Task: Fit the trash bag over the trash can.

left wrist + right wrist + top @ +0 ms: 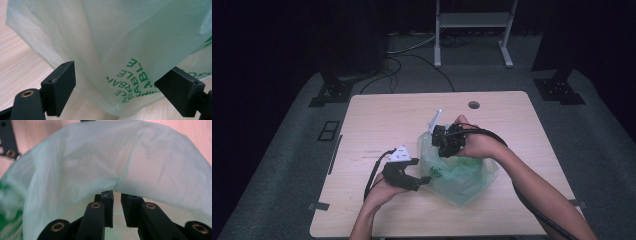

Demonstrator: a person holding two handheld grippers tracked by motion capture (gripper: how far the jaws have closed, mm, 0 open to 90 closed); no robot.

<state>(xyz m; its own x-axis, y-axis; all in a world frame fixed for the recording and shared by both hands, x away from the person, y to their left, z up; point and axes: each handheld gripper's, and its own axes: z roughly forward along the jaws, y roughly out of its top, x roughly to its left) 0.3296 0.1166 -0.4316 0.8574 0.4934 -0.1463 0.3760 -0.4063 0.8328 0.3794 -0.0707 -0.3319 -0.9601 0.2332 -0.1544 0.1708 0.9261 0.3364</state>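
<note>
The right gripper (116,202) pinches the upper rim of a thin green plastic bag (459,172) between nearly closed jaws, lifting the film into a gathered peak. The left gripper (117,87) has its jaws spread wide around the bag's lower edge, not yet clamping it. The bag rests near the middle of the wooden table (377,120), apparently being opened; one side seems held, the other still to be grasped. Its contents are blurred behind the film, and its green lettering is partly cut off.
</note>
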